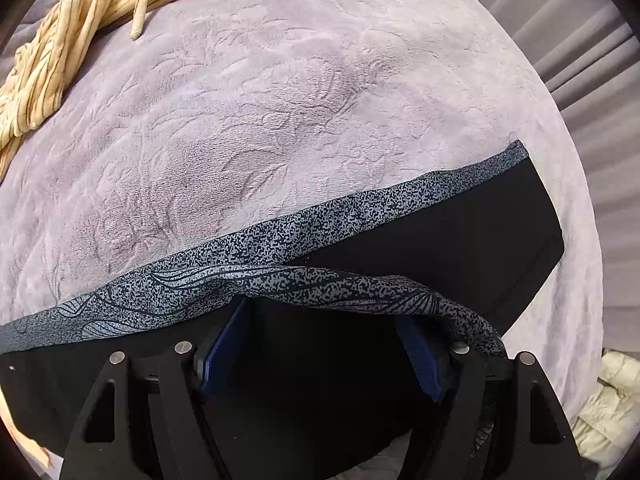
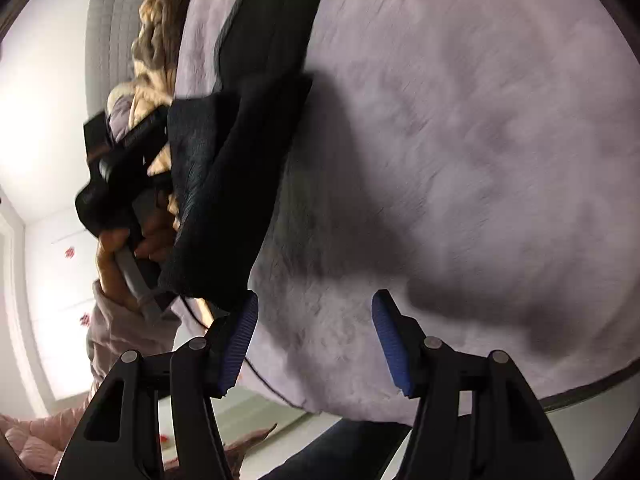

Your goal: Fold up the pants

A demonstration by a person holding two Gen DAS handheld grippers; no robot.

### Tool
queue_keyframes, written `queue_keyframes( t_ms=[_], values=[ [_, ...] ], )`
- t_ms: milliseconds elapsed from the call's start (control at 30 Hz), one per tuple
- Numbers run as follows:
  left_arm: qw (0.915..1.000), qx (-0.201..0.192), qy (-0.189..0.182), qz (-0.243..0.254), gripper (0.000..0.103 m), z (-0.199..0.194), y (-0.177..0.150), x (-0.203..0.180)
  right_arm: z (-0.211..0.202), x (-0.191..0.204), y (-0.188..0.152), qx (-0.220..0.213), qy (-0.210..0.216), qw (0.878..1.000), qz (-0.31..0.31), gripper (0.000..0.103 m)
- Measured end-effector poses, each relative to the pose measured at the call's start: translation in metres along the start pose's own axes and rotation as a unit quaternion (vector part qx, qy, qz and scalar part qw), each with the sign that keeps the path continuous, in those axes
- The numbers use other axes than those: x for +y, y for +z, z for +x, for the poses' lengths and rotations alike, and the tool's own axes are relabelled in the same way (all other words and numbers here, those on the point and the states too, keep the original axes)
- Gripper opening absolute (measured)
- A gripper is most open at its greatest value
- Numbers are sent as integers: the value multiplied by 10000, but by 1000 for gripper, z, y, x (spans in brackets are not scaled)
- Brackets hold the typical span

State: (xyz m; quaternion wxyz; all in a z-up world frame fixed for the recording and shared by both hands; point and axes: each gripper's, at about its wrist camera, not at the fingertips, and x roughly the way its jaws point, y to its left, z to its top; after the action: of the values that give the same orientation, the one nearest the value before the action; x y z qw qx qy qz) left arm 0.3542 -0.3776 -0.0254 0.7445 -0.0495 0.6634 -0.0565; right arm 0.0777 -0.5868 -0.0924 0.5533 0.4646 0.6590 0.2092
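Observation:
Black pants (image 1: 460, 232) with a speckled grey side stripe (image 1: 280, 236) lie on the lilac plush blanket (image 1: 240, 100). My left gripper (image 1: 324, 344) is open, its blue pads (image 1: 224, 344) spread wide, with a fold of pants fabric draped over and between them. In the right wrist view the pants (image 2: 224, 184) hang lifted at the left, beside the hand holding the left gripper (image 2: 116, 168). My right gripper (image 2: 316, 336) is open and empty above the blanket (image 2: 460, 140), its left pad (image 2: 240, 340) just below the pants' hanging edge.
A cream striped garment (image 1: 72, 32) lies bunched at the blanket's far left. A pale quilted item (image 1: 608, 400) sits off the bed's right edge. The right wrist view shows a white wall (image 2: 36, 100) and pink bedding (image 2: 36, 436) on the floor.

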Motion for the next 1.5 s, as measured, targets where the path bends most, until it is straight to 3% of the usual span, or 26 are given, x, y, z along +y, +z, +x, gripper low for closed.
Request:
queue_keyframes(
  t_ms=[100,200,333,433,533,633,733,833,967,1000,1033,1100,1300,1367,1433,1500],
  values=[
    [9999,88,-76,-23,75,-3,7,4,20,15,12,115,12,9996,-251,64],
    [9999,-13,-117,28,75,-12,9,13,-5,36,41,-630,389,9960,-509,64],
    [9996,-183,-223,5,75,-27,-7,34,-69,67,108,-1753,818,9787,-688,65],
    [9992,-303,-261,17,75,-41,-21,48,-115,88,143,-2539,288,9641,-726,67],
    [9985,-549,63,-21,75,-49,-43,66,-137,99,141,-2877,-140,9534,-895,67],
    [9961,-626,492,-386,75,-42,-62,95,-135,84,134,-2738,-576,9565,-826,67],
    [9931,-366,700,-866,75,-21,-78,127,-117,44,135,-2344,-759,9685,-355,67],
    [9907,-472,743,-1039,86,-15,-88,141,-99,12,145,-2334,-706,9697,-166,62],
    [9897,-600,900,-939,91,-11,-82,139,-78,-20,182,-2211,-339,9745,156,54],
    [9893,-632,930,-934,91,-10,-79,140,-72,-21,189,-2183,-242,9754,200,49],
    [9889,-643,952,-941,91,-8,-74,137,-70,-19,196,-2129,-101,9768,200,31],
    [9886,-593,963,-992,91,-10,-67,138,-74,-6,202,-2095,9,9778,41,16],
    [9915,-555,873,-794,91,-25,-66,127,-109,45,153,-2243,379,9723,-535,11],
    [9919,-414,934,-753,92,-12,-66,126,-111,36,141,-2308,11,9719,-472,11],
    [9905,-423,1018,-817,95,-6,-59,125,-98,23,154,-2181,-953,9696,-567,13],
    [9906,-422,1024,-805,95,-14,-53,123,-86,5,171,-1952,-1712,9647,-442,27]
  ],
)
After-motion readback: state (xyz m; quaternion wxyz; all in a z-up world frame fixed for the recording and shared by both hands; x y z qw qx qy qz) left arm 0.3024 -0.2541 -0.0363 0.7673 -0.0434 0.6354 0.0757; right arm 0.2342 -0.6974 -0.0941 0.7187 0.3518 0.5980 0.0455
